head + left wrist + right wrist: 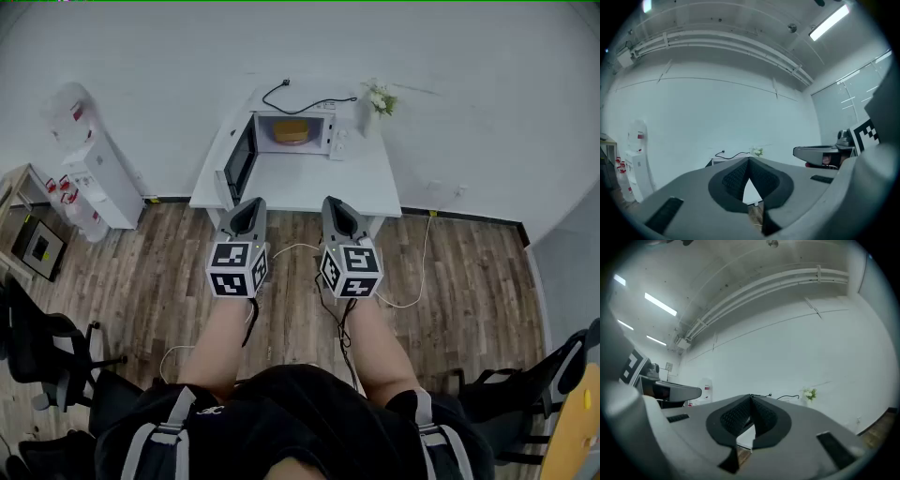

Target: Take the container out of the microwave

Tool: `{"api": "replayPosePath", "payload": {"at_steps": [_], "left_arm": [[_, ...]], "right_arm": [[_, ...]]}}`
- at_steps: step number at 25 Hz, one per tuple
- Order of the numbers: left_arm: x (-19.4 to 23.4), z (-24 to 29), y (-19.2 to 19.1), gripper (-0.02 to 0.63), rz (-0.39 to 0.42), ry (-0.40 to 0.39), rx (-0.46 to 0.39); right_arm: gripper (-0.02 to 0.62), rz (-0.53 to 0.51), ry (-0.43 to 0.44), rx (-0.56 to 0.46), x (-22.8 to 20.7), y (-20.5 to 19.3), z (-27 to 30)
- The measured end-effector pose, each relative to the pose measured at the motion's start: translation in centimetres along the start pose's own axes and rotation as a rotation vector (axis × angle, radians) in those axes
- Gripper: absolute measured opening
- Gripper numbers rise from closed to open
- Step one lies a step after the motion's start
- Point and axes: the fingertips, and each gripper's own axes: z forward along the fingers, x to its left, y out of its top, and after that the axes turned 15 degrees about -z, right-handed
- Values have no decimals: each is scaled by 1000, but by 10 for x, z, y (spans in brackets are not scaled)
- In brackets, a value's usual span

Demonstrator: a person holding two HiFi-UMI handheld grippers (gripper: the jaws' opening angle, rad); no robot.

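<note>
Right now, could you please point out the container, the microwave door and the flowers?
container (291,131): head view, its yellow top.
microwave door (241,159): head view, the open door's dark window.
flowers (380,97): head view, the white blooms.

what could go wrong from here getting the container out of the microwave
The microwave door stands open at the left, so the left gripper might clip it going in. Both grippers are shut; if the right gripper isn't opened first, it may shove the yellow container deeper. The flower vase beside the microwave could get tipped.
</note>
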Motion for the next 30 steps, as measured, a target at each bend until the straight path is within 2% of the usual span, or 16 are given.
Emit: {"api": "replayPosePath", "payload": {"at_steps": [9,20,26,30], "left_arm": [[-20,14,-7,2,-5,-9,3],[-40,49,-23,2,-10,28,0],[-34,63,-41,2,-51,45,20],[-25,80,-39,2,-45,48,9]], "right_arm": [[5,24,-16,-7,-24,-9,2],[5,-4,47,5,-55,-31,17],[5,12,61,13,-66,-44,23],[5,7,60,12,-69,-51,42]]}}
